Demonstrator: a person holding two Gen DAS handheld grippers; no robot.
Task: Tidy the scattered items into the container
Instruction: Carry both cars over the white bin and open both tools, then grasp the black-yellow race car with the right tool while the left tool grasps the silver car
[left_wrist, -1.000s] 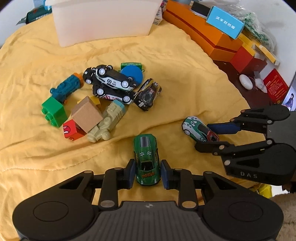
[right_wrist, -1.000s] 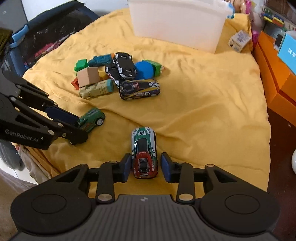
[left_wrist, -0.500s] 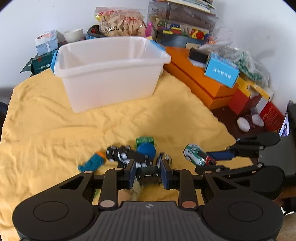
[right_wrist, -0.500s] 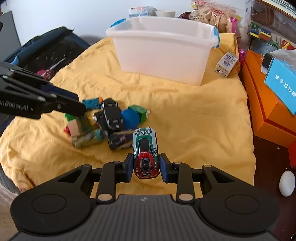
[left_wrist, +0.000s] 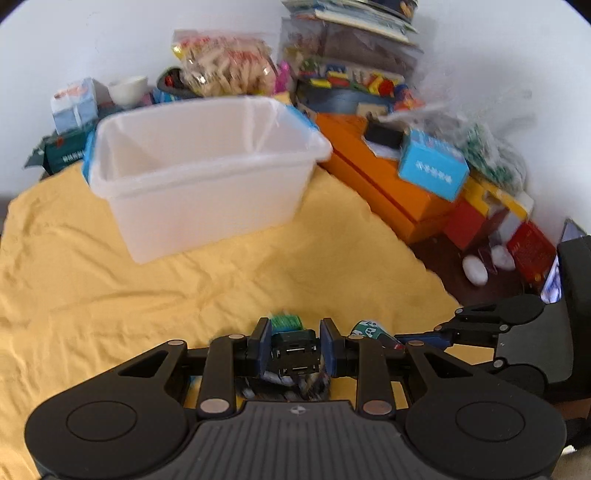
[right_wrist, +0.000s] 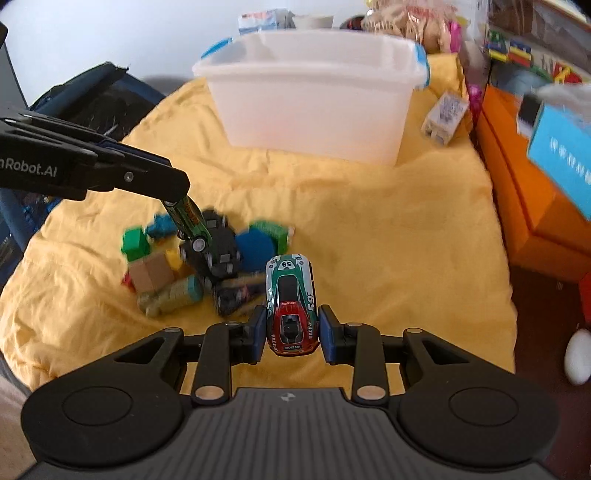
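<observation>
While both my grippers hold toy cars, the bin (right_wrist: 314, 107) waits at twelve o'clock.
Left gripper (left_wrist: 294, 349) clamps the green car (right_wrist: 190, 221); right gripper (right_wrist: 291, 334) clamps the racing car (right_wrist: 291, 306).

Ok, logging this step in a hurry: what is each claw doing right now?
Left claw: closed on the green toy car, lifted off the cloth.
Right claw: closed on the red and green racing car.

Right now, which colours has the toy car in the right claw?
Green, white and red toy car, numbered 59; clearest in the right wrist view.
</observation>
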